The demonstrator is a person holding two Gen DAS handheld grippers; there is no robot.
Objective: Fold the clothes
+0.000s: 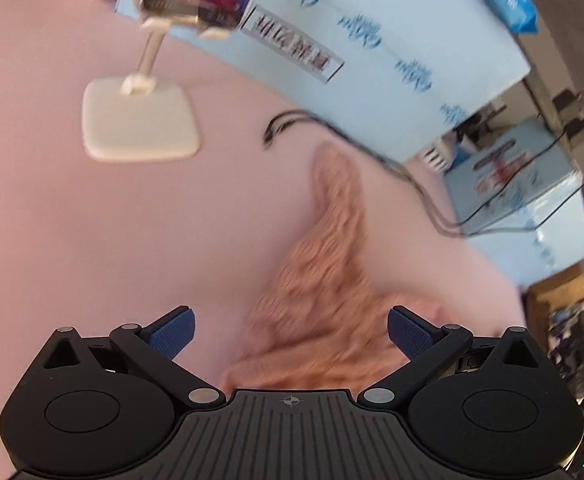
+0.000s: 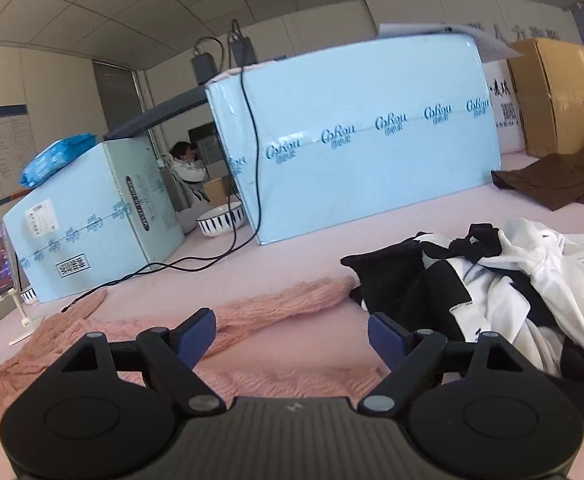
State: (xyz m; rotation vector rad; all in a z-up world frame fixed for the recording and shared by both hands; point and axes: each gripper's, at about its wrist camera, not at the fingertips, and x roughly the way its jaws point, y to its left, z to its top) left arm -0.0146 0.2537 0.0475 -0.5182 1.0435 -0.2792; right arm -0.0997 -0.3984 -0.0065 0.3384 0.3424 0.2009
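Reading "CoRou": pale blue box (image 2: 356, 136)

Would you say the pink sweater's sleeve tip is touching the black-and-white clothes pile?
Cannot tell. In the right wrist view the pink sweater sleeve ends right at the pile edge, with neither contact nor gap plainly visible.

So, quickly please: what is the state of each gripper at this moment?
Left gripper: open, holding nothing; the pink sweater lies below it.
Right gripper: open, holding nothing, above the pink sweater.
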